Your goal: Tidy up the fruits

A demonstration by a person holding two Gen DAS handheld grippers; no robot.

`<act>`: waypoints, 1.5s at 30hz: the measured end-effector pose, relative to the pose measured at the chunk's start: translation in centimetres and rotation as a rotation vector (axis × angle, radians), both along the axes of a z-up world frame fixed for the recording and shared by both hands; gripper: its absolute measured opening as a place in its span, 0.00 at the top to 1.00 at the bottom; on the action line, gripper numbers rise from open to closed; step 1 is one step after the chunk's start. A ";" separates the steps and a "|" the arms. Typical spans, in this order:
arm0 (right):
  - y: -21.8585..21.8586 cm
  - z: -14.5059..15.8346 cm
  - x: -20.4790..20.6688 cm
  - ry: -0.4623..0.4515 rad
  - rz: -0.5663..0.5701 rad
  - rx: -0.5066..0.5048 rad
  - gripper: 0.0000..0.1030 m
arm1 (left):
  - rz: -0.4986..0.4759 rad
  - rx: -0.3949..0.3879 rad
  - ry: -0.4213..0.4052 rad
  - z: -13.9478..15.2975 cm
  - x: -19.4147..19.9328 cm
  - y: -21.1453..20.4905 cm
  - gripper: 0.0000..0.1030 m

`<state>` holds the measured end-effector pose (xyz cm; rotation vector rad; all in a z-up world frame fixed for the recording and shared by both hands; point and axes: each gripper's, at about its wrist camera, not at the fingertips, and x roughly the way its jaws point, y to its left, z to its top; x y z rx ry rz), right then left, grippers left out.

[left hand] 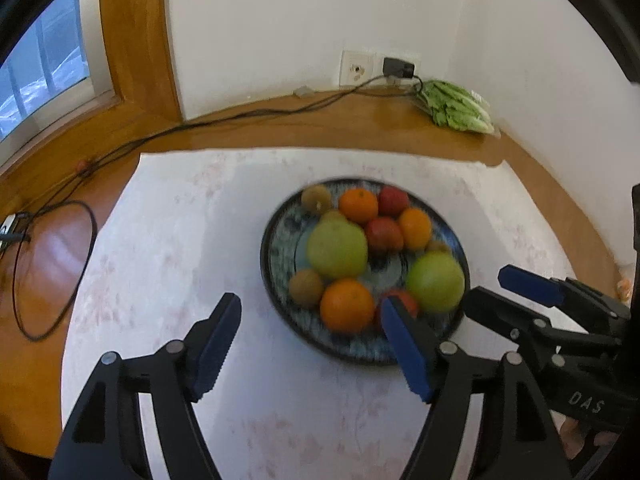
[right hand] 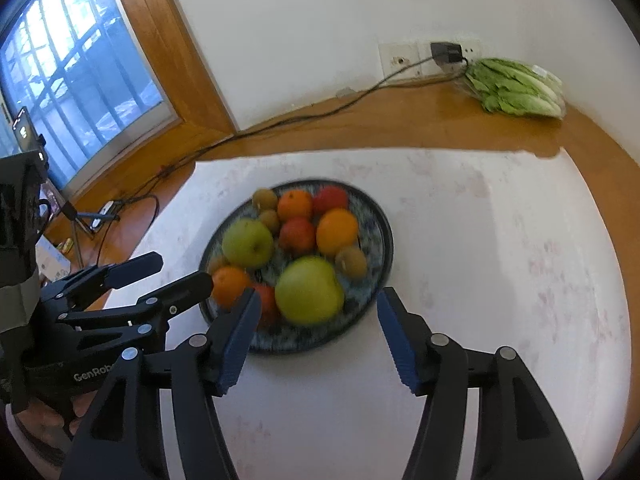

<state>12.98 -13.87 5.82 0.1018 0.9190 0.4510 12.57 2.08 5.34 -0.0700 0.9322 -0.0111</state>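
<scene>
A dark blue patterned plate (left hand: 280, 248) sits mid-frame on a pale cloth (left hand: 180, 240) spread over a wooden floor (left hand: 360, 128), and it is heaped with fruit. In the left wrist view a big green apple (left hand: 337, 247) lies at the centre of the plate, a second green apple (left hand: 435, 280) at its right edge, an orange (left hand: 347, 305) at the near rim, two more oranges further back, reddish fruits between them and a kiwi (left hand: 306, 287) at the lower left. The left gripper (left hand: 312, 350) fills the bottom of that view with its jaws wide apart and nothing between them; its right blue pad (left hand: 404, 350) overlaps the plate's near rim in the picture, though whether it touches I cannot tell. The right gripper (left hand: 504, 288) comes in from the right edge, just beside the plate, jaws apart too. In the right wrist view the right gripper (right hand: 316, 340) hangs open and empty just short of the plate (right hand: 380, 236), with the nearest green apple (right hand: 309, 290) between its pads in the frame, while the left gripper (right hand: 176, 272) shows at the lower left, open. In the upper right a bag of lettuce (right hand: 516, 88) rests against the white wall below a socket (right hand: 446, 53), whose cable (left hand: 240, 114) trails left toward the window (right hand: 68, 68).
</scene>
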 end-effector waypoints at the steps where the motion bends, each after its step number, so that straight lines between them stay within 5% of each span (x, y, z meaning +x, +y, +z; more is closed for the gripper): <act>1: 0.0 -0.3 -0.4 0.009 0.000 -0.007 0.40 | 0.000 0.001 0.006 -0.2 -0.4 -0.1 0.26; 31: -0.2 -4.1 -2.7 -0.007 -0.036 -0.160 0.36 | 0.034 0.001 0.057 -3.5 -2.2 -0.9 0.16; 45: 0.9 -4.5 -3.3 -0.054 -0.073 -0.257 0.35 | 0.059 0.069 0.076 -4.7 -2.0 -1.1 0.16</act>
